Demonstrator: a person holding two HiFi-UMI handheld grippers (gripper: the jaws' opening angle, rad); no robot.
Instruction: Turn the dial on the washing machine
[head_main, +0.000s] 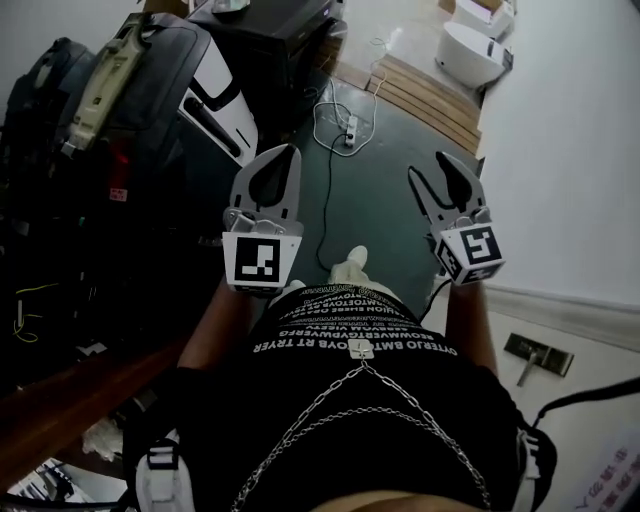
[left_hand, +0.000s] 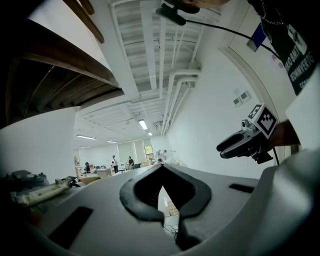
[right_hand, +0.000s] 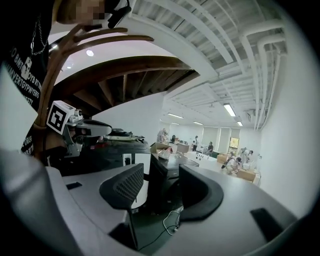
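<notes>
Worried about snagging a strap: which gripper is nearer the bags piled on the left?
Left. The left gripper hangs just right of the bags. The right gripper is further right still, beyond the left one and close to the white wall.

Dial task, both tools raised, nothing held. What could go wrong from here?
1. Trip: the white cable and power strip lie on the floor ahead.
2. No dial shows in any view, so the open, empty right tool could close on the wrong thing.
3. The left tool is shut; it would bump rather than grip.
</notes>
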